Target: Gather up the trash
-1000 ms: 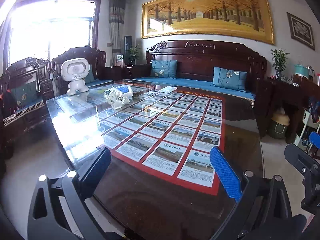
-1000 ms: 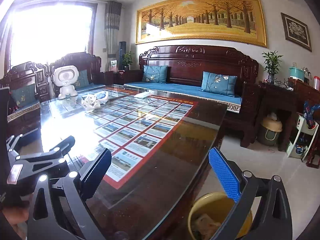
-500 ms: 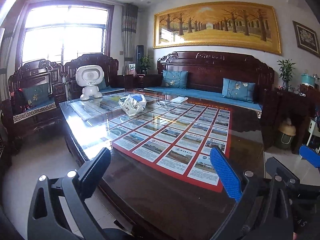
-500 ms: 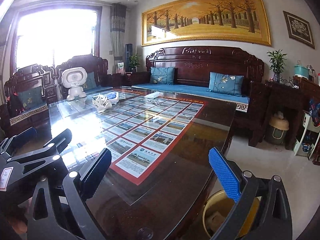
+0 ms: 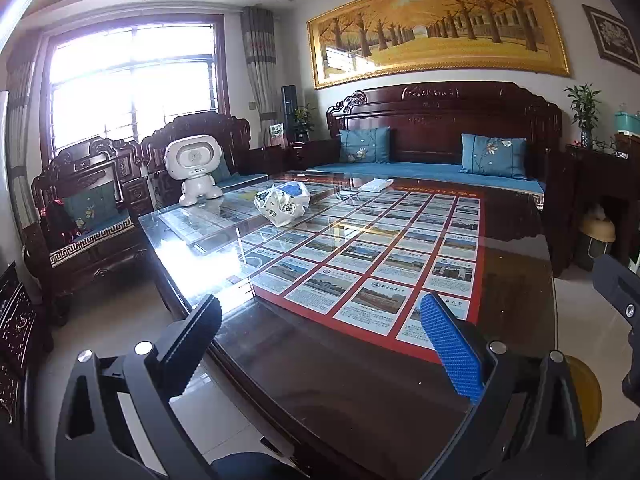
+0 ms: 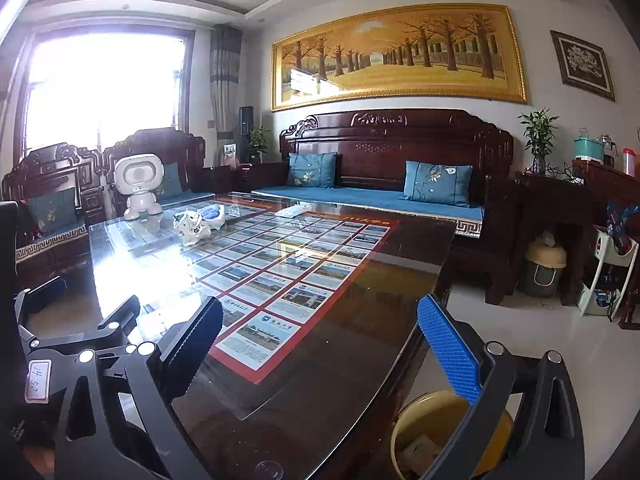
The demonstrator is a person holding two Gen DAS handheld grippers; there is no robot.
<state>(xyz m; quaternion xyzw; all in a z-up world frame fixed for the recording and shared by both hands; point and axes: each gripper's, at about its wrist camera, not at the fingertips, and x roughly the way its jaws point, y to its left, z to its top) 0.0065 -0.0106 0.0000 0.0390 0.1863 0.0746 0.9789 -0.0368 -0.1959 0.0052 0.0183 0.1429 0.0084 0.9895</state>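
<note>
A crumpled white plastic bag (image 5: 282, 204) with something blue in it lies on the far left part of the glass-topped table (image 5: 360, 364); it also shows in the right wrist view (image 6: 196, 222). A yellow bin (image 6: 436, 432) with scraps inside stands on the floor by the table's near right corner; its rim shows in the left wrist view (image 5: 588, 392). My left gripper (image 5: 320, 344) is open and empty above the table's near end. My right gripper (image 6: 320, 344) is open and empty above the near right corner, over the bin. The left gripper (image 6: 80, 332) shows at the left.
A white toy robot (image 5: 194, 174) stands at the table's far left corner. A flat white item (image 5: 376, 185) lies at the far edge. Dark wooden armchairs (image 5: 88, 216) stand left, a sofa (image 5: 440, 160) behind, a side cabinet (image 6: 560, 232) and shelf rack (image 6: 612, 272) right.
Both grippers have pulled back and risen from the table, so more of the room shows. The jaws have stayed open and empty.
</note>
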